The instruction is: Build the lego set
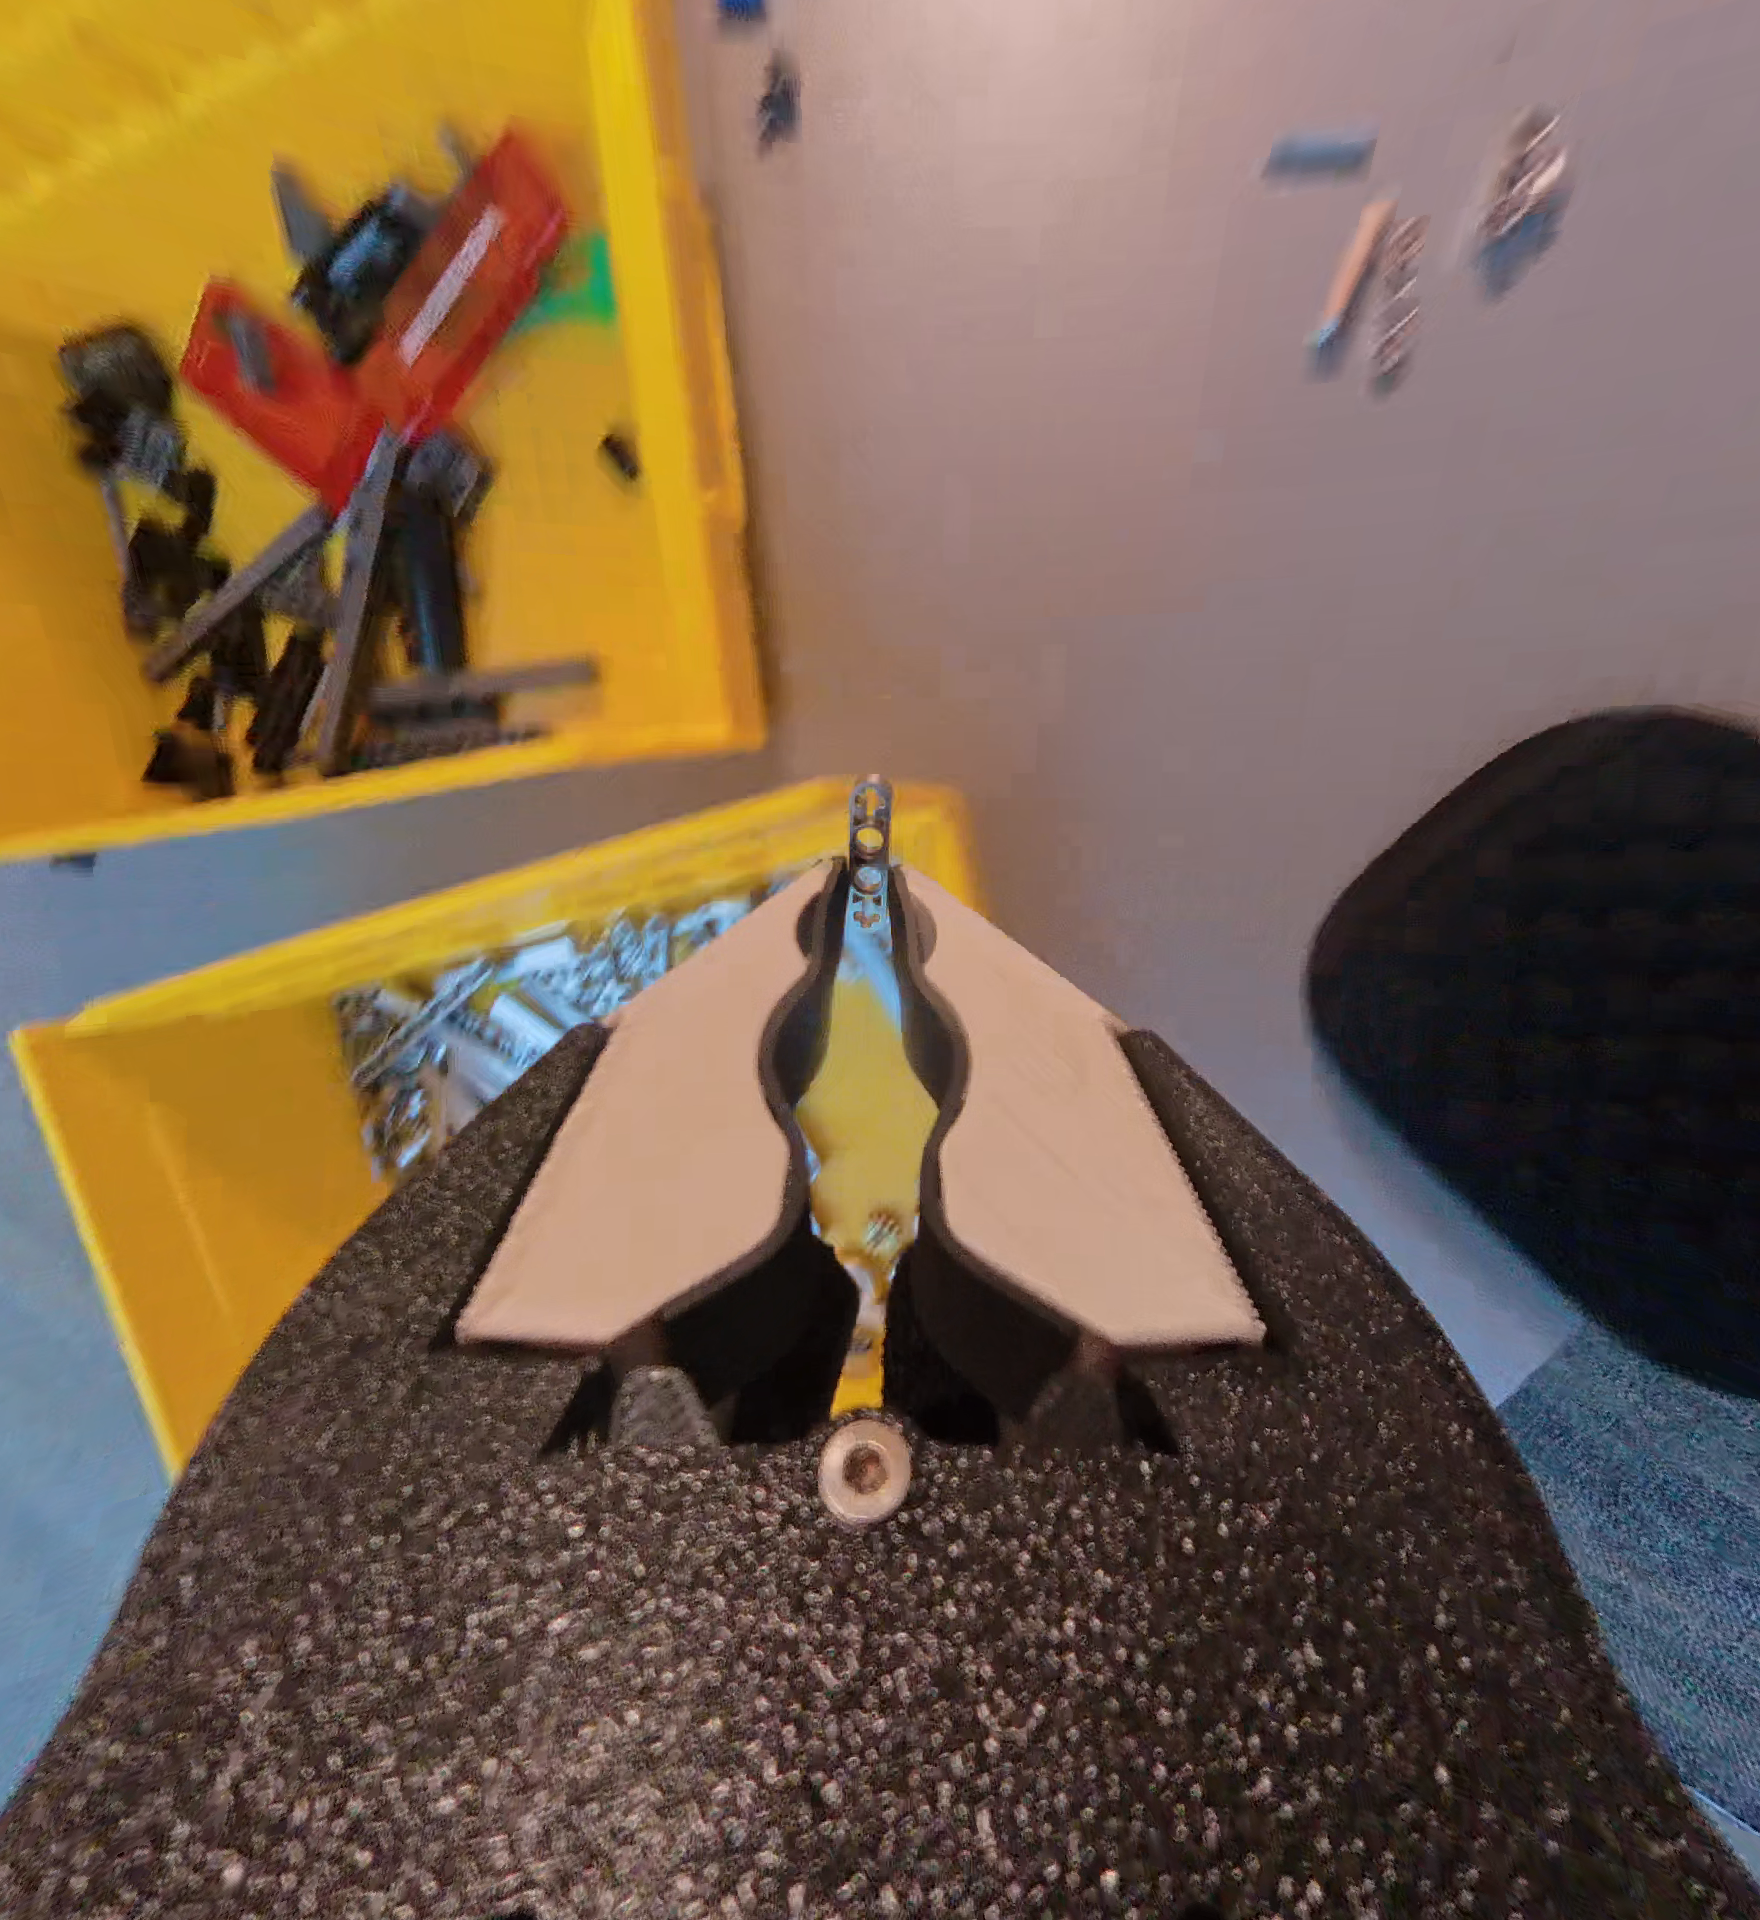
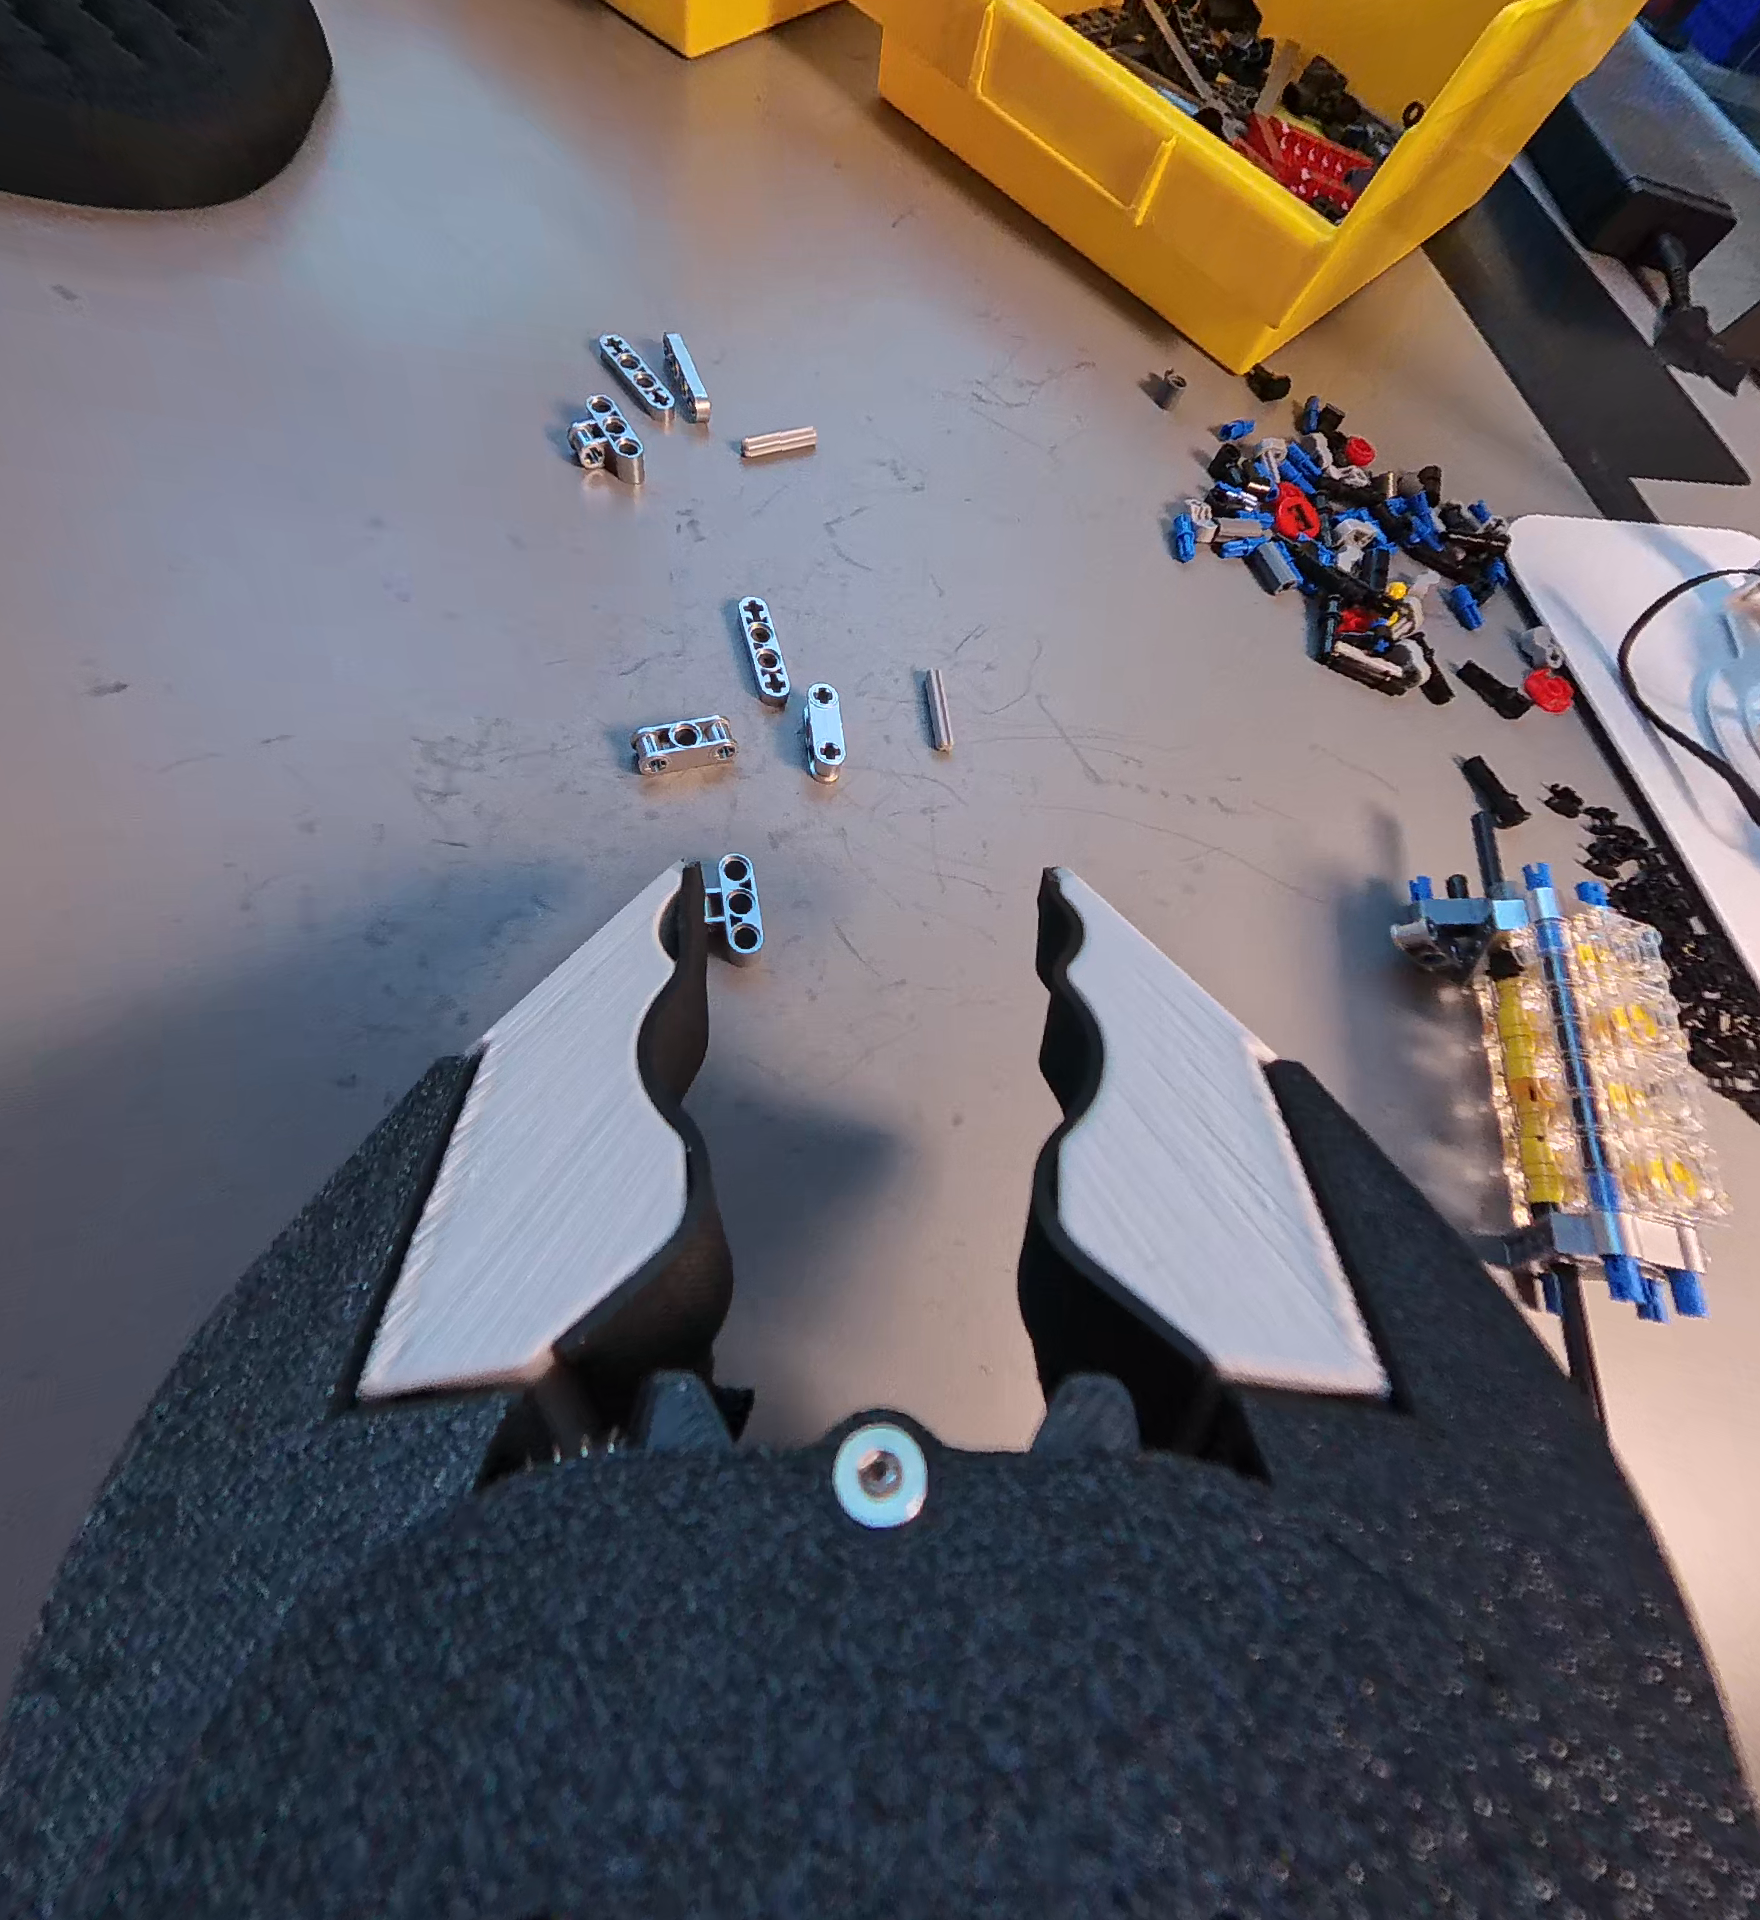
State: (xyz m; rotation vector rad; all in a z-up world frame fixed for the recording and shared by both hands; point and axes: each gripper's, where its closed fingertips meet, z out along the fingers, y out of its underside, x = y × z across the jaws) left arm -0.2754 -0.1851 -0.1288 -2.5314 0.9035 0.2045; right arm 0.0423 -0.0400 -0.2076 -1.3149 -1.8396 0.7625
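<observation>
My left gripper (image 1: 871,883) is shut on a thin grey beam with holes (image 1: 869,831), whose end sticks out past the fingertips. It hangs above a yellow bin of light grey parts (image 1: 180,1122). My right gripper (image 2: 865,883) is open and empty, low over the grey table (image 2: 336,623). A small grey three-hole piece (image 2: 739,902) lies right at its left fingertip. Ahead lie more grey beams (image 2: 762,651), a connector (image 2: 684,742), a short link (image 2: 825,729) and a grey axle (image 2: 938,709). Farther off lies another small group of grey beams (image 2: 637,390).
A yellow bin with black, grey and red parts (image 1: 336,436) stands beyond the left gripper; it also shows in the right wrist view (image 2: 1219,156). A pile of small blue, black and red pins (image 2: 1343,540), a clear-and-yellow assembly (image 2: 1572,1091), a white stand with a cable (image 2: 1686,675) and a black pad (image 2: 107,94) are around. My hands' fingertips stand some 35 cm from each other. Between my right fingertips and the connector (image 2: 684,742) there is roughly 5 cm. It is some 6 cm from my right tips to the short link (image 2: 825,729). The grey axle (image 2: 938,709) is closer to my right gripper, around 8 cm from its tips; the left tips are 30 cm off.
</observation>
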